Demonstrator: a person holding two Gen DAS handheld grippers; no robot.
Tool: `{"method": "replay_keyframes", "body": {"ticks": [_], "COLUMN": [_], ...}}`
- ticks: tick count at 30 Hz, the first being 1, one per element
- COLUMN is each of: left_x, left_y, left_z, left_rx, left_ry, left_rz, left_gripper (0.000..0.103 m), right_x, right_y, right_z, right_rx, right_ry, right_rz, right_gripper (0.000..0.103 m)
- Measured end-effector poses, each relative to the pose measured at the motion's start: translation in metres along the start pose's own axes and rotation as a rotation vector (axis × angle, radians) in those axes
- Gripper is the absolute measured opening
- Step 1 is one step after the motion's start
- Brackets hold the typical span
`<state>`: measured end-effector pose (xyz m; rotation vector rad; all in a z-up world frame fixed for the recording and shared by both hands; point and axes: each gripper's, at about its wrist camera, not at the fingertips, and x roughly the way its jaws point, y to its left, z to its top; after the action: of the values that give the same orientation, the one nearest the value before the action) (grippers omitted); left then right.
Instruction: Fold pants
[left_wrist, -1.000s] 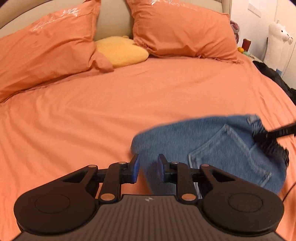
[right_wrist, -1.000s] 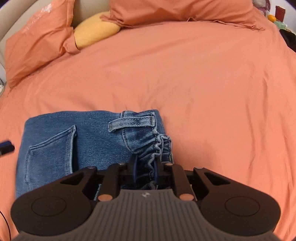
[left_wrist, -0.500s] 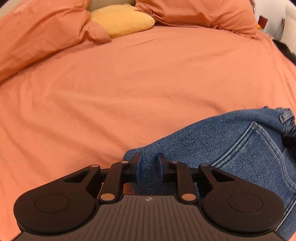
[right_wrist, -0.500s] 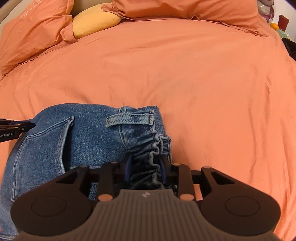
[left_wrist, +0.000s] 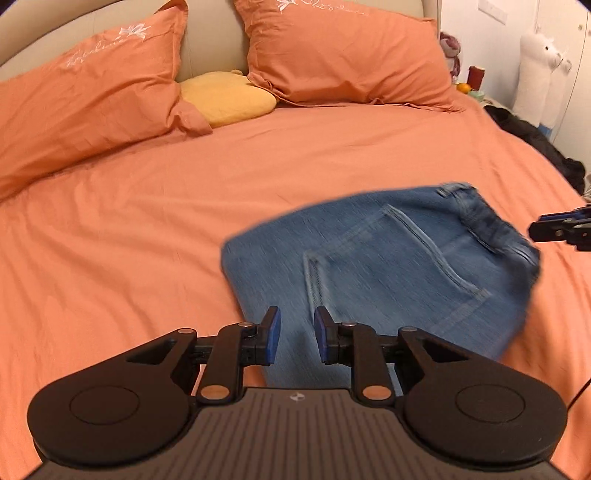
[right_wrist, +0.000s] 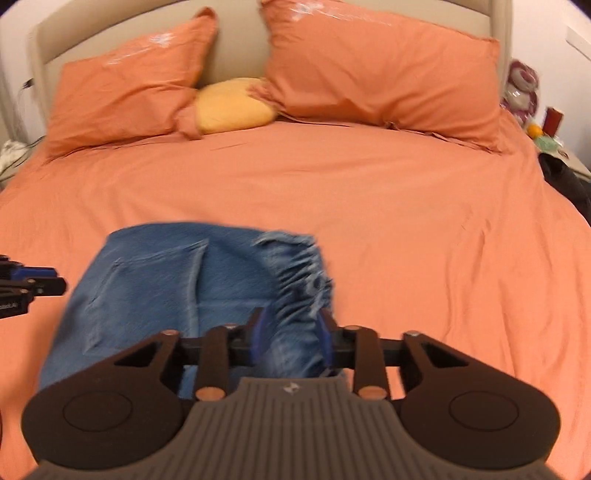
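Note:
Folded blue jeans (left_wrist: 388, 266) lie low on the orange bed, back pocket up, and are blurred with motion. My left gripper (left_wrist: 297, 339) hovers over their near left part. Its blue pads (left_wrist: 275, 339) stand a little apart, and the denim shows past the gap without being pinched. My right gripper (right_wrist: 291, 343) has the gathered waistband (right_wrist: 299, 280) bunched between its pads, and its jaws are closing on it. In the left wrist view the right gripper (left_wrist: 535, 230) reaches in at the jeans' right corner. In the right wrist view the left gripper (right_wrist: 61, 284) sits at their left edge.
Two orange pillows (left_wrist: 92, 99) (left_wrist: 343, 55) and a yellow cushion (left_wrist: 225, 98) rest against the beige headboard (right_wrist: 236, 40). Dark clothing (left_wrist: 532, 140) drapes over the bed's right edge. A white plush toy (left_wrist: 539, 74) and a nightstand with small items (right_wrist: 550, 140) stand beyond it.
The right gripper has risen and pulled back with the waistband, so the jeans have shifted. The left gripper dipped close over the denim, then drew back to about where it was.

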<state>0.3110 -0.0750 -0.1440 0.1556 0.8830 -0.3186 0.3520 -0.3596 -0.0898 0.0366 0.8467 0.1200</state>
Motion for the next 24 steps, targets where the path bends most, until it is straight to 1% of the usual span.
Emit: {"method": "replay_keyframes", "body": {"ticks": [3, 5, 8, 11, 13, 14, 17, 19, 20, 22, 24], "left_x": [0.000, 0.003, 0.009, 0.018, 0.027, 0.032, 0.041, 0.040, 0.039, 0.033, 0.023], "left_y": [-0.006, -0.011, -0.017, -0.013, -0.012, -0.015, -0.030, -0.033, -0.032, -0.026, -0.022], "left_z": [-0.019, -0.031, -0.049, -0.055, -0.059, -0.062, -0.064, -0.059, -0.057, -0.048, -0.044], "left_rx": [-0.012, -0.009, 0.007, -0.040, -0.037, -0.019, 0.081, 0.095, 0.084, 0.029, -0.019], "left_ry": [0.017, 0.039, 0.046, 0.084, 0.104, 0.114, 0.105, 0.112, 0.116, 0.125, 0.129], "left_rz": [-0.004, -0.017, 0.005, -0.012, -0.013, -0.001, 0.049, 0.061, 0.056, 0.038, 0.030], "left_gripper": [0.026, 0.026, 0.026, 0.026, 0.027, 0.027, 0.027, 0.027, 0.027, 0.027, 0.027], "right_x": [-0.002, 0.010, 0.025, 0.034, 0.039, 0.042, 0.052, 0.056, 0.057, 0.057, 0.053], "right_y": [0.010, 0.008, 0.005, 0.000, -0.002, -0.003, -0.003, -0.003, -0.002, 0.001, 0.005], "right_z": [-0.020, -0.031, -0.047, -0.062, -0.066, -0.067, -0.068, -0.066, -0.065, -0.064, -0.061], "right_rx": [-0.048, -0.029, -0.020, 0.021, 0.040, 0.052, 0.071, 0.074, 0.073, 0.072, 0.044], "right_ry": [-0.016, 0.012, 0.025, 0.029, 0.024, 0.023, 0.026, 0.029, 0.032, 0.037, 0.045], "right_rz": [-0.009, -0.006, -0.041, -0.042, -0.040, -0.037, -0.031, -0.041, -0.048, -0.064, -0.083], "right_gripper": [0.023, 0.023, 0.023, 0.023, 0.022, 0.021, 0.019, 0.019, 0.019, 0.019, 0.019]}}
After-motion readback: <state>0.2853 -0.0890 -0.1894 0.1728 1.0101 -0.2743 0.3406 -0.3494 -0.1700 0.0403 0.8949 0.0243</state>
